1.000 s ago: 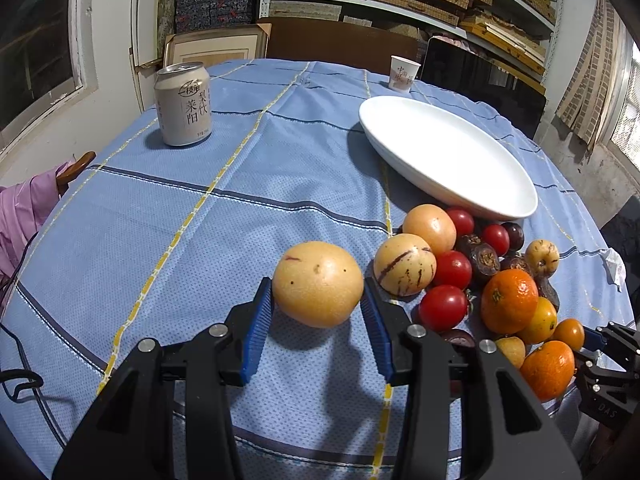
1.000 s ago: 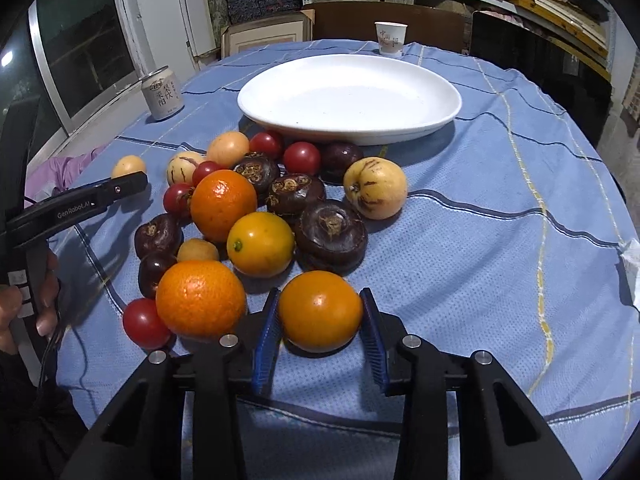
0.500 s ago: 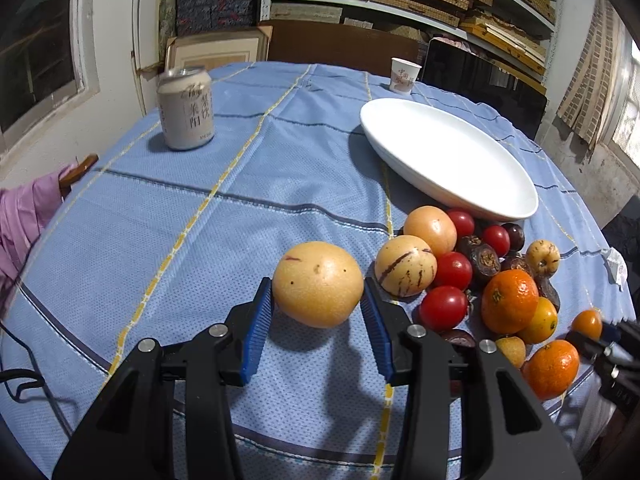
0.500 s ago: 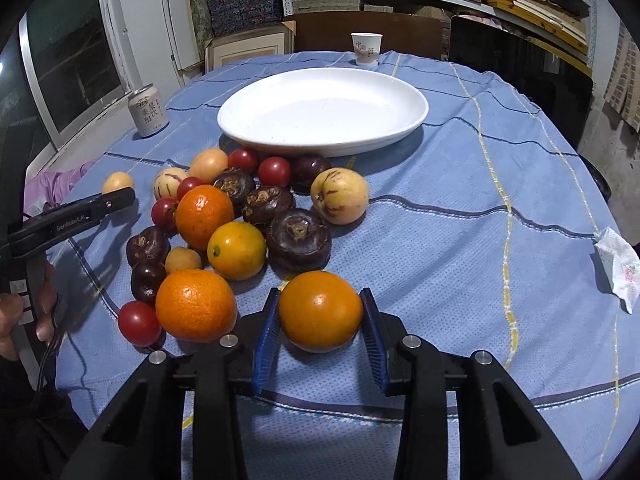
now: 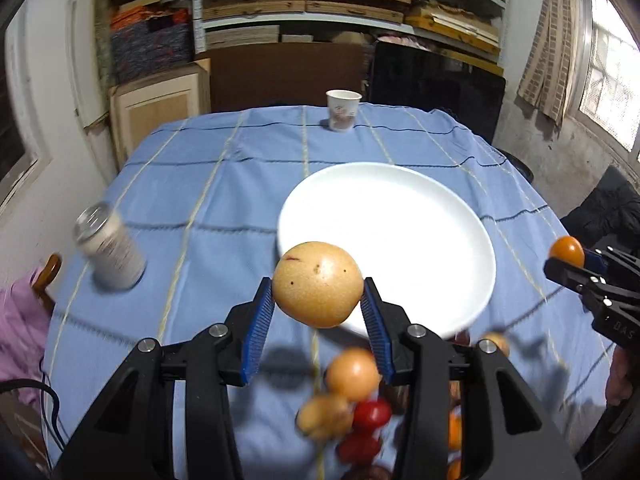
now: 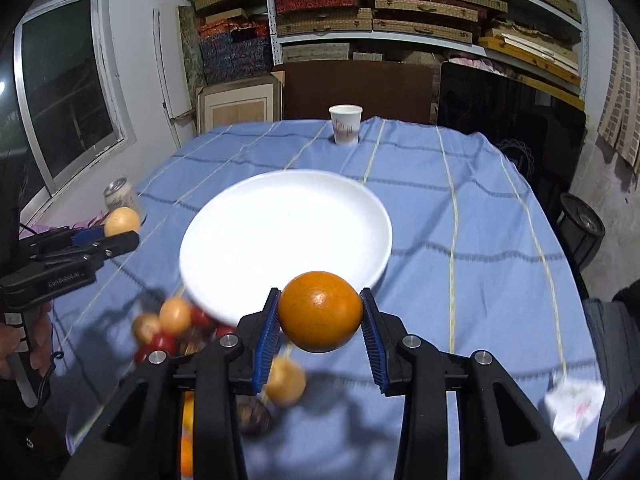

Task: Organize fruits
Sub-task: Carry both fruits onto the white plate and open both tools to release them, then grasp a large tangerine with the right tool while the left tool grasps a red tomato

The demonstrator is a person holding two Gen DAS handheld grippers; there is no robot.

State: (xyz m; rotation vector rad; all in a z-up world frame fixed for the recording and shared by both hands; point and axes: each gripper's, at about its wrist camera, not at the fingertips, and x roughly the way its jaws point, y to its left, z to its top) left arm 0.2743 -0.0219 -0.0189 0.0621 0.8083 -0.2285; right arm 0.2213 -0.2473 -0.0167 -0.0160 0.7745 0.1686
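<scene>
My left gripper (image 5: 318, 300) is shut on a pale yellow round fruit (image 5: 318, 284) and holds it in the air at the near left rim of the white plate (image 5: 400, 232). My right gripper (image 6: 320, 316) is shut on an orange (image 6: 320, 311) and holds it in the air over the near rim of the same plate (image 6: 280, 232). The plate has nothing on it. A blurred pile of fruits (image 5: 352, 396) lies on the blue cloth below both grippers; it also shows in the right wrist view (image 6: 172, 328).
A drink can (image 5: 110, 252) stands left of the plate. A paper cup (image 5: 343, 110) stands at the table's far edge. A crumpled tissue (image 6: 572, 404) lies at the near right. Shelves, boxes and a dark screen stand behind the table.
Both grippers have lifted their fruits off the cloth and risen toward the plate. The fruit pile now lies below them, and the views are blurred by motion.
</scene>
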